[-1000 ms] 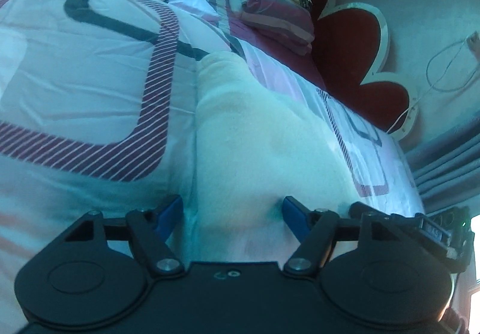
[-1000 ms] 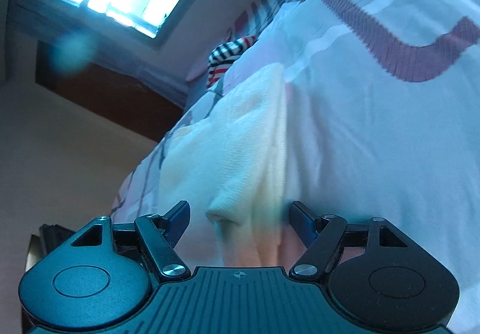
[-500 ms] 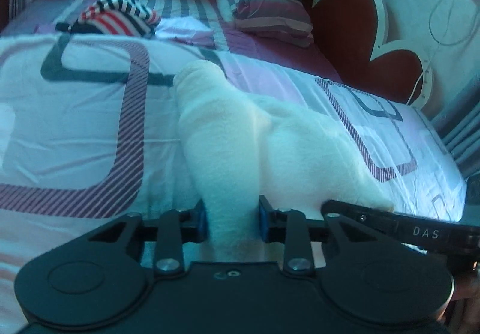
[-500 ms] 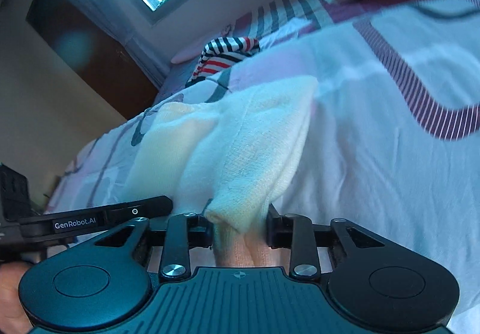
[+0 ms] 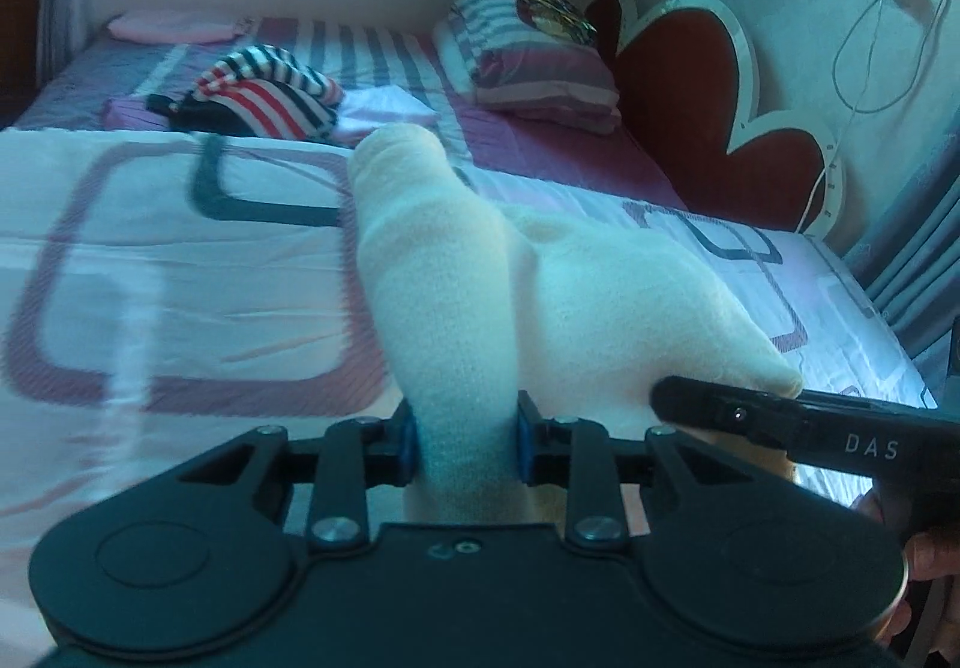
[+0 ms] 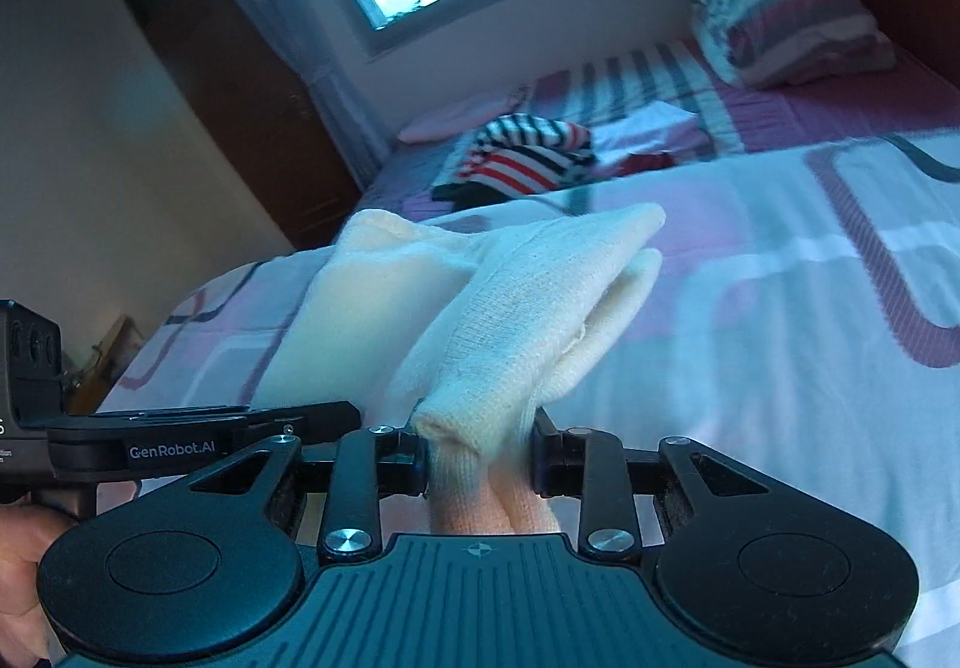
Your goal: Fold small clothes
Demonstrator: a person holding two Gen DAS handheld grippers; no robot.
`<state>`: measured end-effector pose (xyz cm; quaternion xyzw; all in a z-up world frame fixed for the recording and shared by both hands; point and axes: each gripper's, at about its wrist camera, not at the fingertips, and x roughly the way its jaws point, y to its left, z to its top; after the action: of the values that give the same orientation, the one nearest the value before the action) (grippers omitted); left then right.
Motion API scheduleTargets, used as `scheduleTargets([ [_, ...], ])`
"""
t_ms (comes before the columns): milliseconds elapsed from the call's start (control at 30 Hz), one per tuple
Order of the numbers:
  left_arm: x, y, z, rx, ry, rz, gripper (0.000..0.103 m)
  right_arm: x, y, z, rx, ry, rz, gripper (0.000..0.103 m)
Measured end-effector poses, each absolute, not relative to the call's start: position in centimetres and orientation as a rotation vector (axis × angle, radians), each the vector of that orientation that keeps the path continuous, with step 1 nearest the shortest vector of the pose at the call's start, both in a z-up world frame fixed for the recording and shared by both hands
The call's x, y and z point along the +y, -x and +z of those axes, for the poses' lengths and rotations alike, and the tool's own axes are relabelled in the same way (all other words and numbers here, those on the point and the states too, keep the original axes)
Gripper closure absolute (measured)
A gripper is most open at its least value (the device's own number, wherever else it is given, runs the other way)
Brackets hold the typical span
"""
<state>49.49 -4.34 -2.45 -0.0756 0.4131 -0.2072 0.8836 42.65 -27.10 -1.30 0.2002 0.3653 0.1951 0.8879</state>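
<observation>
Left gripper: jaws have just been closing and now clamp a bunched fold of the cream knit garment, narrow gap, blue pads pressed against the cloth on both sides. Right gripper: jaws likewise closed in, pinching another bunched edge of the same garment; cloth fills the gap. Garment is raised at both gripped ends; its far part rests on the white-and-pink patterned bedspread. In the left view the right gripper's body sits just beside the garment's right edge; in the right view the left gripper's body shows at lower left. 1 striped red-white-black garment lies well apart, farther up the bed, near the striped pillow.
</observation>
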Motion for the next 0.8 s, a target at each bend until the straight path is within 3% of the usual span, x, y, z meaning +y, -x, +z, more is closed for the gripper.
scheduleTargets([
  [300,7.4,-44.3,-0.8,0.837,0.180,-0.329,0.075,-15.1,-40.2,-0.5,0.749,-0.392,0.529,0.073],
  [500,13.7,-45.8,-3.2,0.847,0.189,-0.307,0.074,-8.4,-41.9,-4.2,0.761,-0.438,0.566,0.073],
  [600,15.6,-48.2,-6.4,0.914,0.231,-0.271,0.062,-7.4,-44.5,-8.2,0.832,-0.473,0.547,0.073],
  [633,16.2,-48.7,-7.3,0.911,0.247,-0.256,0.035,-7.5,-45.1,-9.6,0.860,-0.469,0.527,0.073],
  [667,16.5,-49.0,-7.9,0.898,0.253,-0.237,0.023,-8.2,-45.6,-11.0,0.863,-0.524,0.543,0.072],
  [800,15.7,-48.9,-8.5,0.849,0.210,-0.257,0.022,-9.9,-46.4,-12.7,0.835,-0.590,0.594,0.072],
])
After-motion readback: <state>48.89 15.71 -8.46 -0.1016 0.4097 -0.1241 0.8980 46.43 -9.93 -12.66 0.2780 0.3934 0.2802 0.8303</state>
